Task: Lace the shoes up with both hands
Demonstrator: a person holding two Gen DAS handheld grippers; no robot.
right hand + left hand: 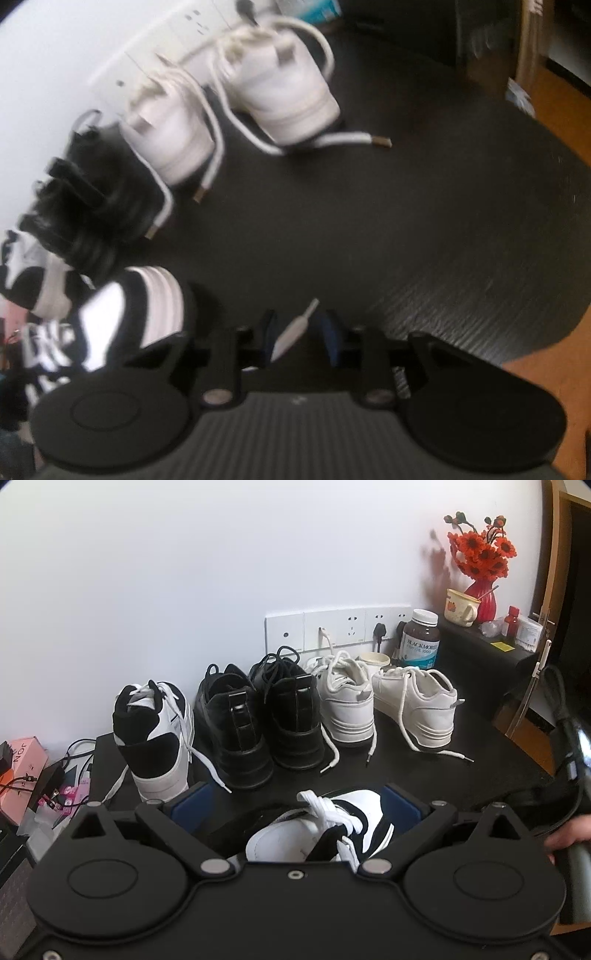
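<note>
A black-and-white sneaker [295,834] with thick white laces [325,805] lies on the dark table, right under my left gripper [295,805]. That gripper stands open, its blue pads [400,808] wide apart on either side of the shoe. In the blurred right wrist view the same sneaker [122,314] sits at the lower left. My right gripper [300,332] is open a little to the right of it. A loose white lace end [295,328] runs between its fingers, with a gap on each side.
Along the wall stand another black-and-white sneaker [155,738], a pair of black shoes [258,723] and a pair of white sneakers [384,705] with trailing laces. A brown pill bottle [421,638], a cream cup and a red vase of flowers [480,565] stand at the right. A hand [569,834] shows at the right edge.
</note>
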